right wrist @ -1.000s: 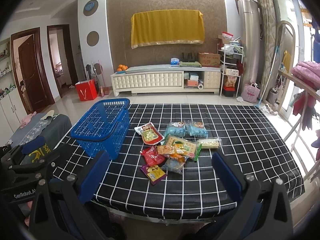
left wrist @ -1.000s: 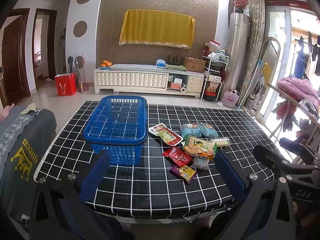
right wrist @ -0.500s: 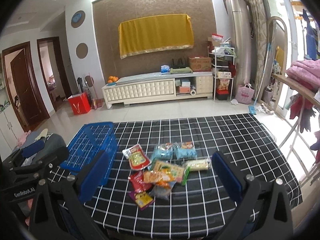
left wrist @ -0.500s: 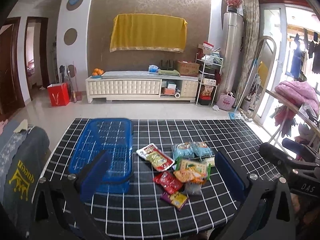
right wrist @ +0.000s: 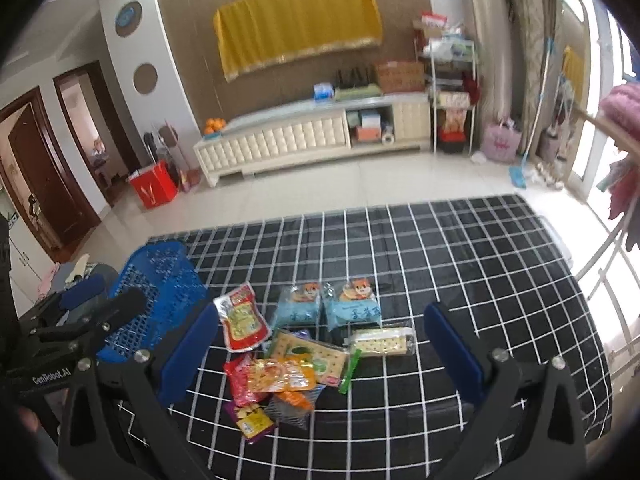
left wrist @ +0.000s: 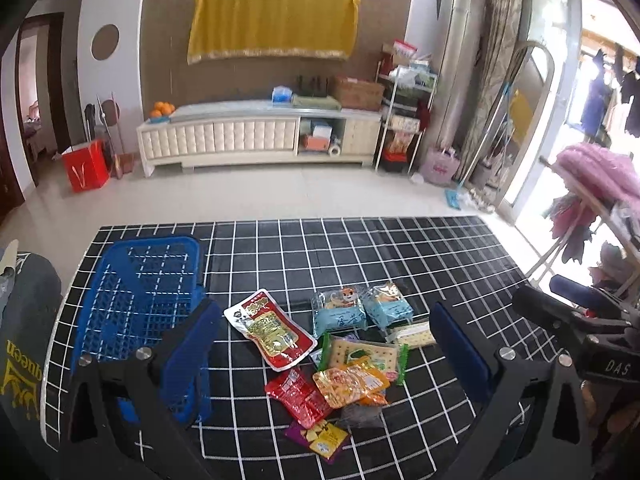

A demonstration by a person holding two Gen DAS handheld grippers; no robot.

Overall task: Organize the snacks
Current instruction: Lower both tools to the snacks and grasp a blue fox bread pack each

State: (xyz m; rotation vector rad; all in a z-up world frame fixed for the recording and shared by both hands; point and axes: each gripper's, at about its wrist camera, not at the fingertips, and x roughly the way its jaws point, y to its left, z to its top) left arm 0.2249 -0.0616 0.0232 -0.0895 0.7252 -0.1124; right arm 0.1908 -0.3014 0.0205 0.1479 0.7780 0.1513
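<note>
Several snack packets lie in a loose pile (left wrist: 344, 364) (right wrist: 308, 352) on the black grid tablecloth: a red-and-white pouch (left wrist: 270, 328), two light blue packs (left wrist: 360, 312), a green cracker pack (left wrist: 366, 356), an orange bag (left wrist: 350, 386) and a purple packet (left wrist: 320, 434). An empty blue plastic basket (left wrist: 140, 308) (right wrist: 156, 296) stands left of them. My left gripper (left wrist: 330, 352) hovers open above the pile's near side. My right gripper (right wrist: 320, 356) also hangs open over the snacks, holding nothing.
The table (left wrist: 400, 252) has bare cloth behind and right of the pile. A dark cushion (left wrist: 24, 344) lies off the left edge. A drying rack with pink clothes (left wrist: 596, 176) stands to the right. A white cabinet (left wrist: 256, 136) lines the far wall.
Both grippers have risen and tilted down over the table, so the snacks and basket now appear lower and closer in both views. Both stay open; nothing on the table has moved.
</note>
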